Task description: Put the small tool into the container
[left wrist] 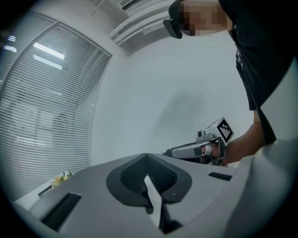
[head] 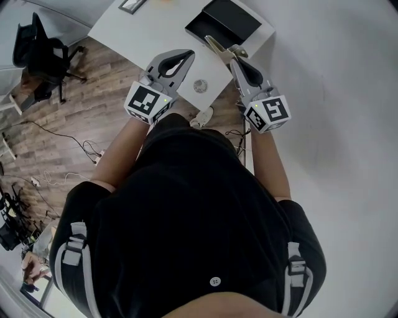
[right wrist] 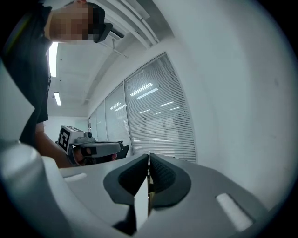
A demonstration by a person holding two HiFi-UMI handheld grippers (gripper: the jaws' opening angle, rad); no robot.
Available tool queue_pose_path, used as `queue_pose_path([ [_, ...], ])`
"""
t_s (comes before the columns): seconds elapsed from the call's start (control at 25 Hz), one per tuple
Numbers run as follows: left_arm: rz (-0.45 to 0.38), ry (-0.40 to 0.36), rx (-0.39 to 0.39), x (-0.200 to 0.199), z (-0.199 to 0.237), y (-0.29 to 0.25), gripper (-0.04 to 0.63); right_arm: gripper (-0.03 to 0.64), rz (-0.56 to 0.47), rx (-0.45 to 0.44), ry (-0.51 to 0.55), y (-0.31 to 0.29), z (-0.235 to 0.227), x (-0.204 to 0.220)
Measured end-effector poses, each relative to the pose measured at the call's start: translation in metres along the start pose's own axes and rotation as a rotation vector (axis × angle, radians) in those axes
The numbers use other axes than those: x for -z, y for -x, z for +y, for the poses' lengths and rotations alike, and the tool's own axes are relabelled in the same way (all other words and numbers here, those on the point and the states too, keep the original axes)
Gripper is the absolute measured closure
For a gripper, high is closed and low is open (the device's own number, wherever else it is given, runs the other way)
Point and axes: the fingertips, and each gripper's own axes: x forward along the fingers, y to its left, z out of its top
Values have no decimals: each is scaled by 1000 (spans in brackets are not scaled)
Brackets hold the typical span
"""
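Small tool (head: 221,47): we take it to be the pale metal piece on the white table (head: 155,31), upper centre of the head view. It sits just beside the lower edge of the black container (head: 231,18), not in it; we can't tell its type.

Right gripper (head: 235,62) is nearest, just below the tool. Its fingers (right wrist: 163,174) are pressed together on nothing we can make out and aim up at the blinds.

Left gripper (head: 188,54) hangs to the left, fingers (left wrist: 135,174) closed too and empty.

Small round grey thing (head: 199,86) lies near the table edge.

The grasp isn't begun, we judge. To do it well:
- Tip the right gripper down.
- Open wide and straddle the tool across its narrow side.
- Pinch mid-length and lift clear of the rim.
- Release low inside.
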Motion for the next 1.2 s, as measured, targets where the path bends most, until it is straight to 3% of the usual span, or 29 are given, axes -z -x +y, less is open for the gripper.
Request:
queue_pose_path([
  [0.32, 6, 8, -27, 18, -1, -18, 588, 595, 22, -18, -30, -7, -31, 27],
  [1.0, 50, 34, 115, 55, 80, -80, 588, 594, 150, 76, -93, -99, -82, 75],
  [1.2, 62, 47, 147, 70, 87, -96, 588, 594, 197, 100, -113, -108, -95, 97],
])
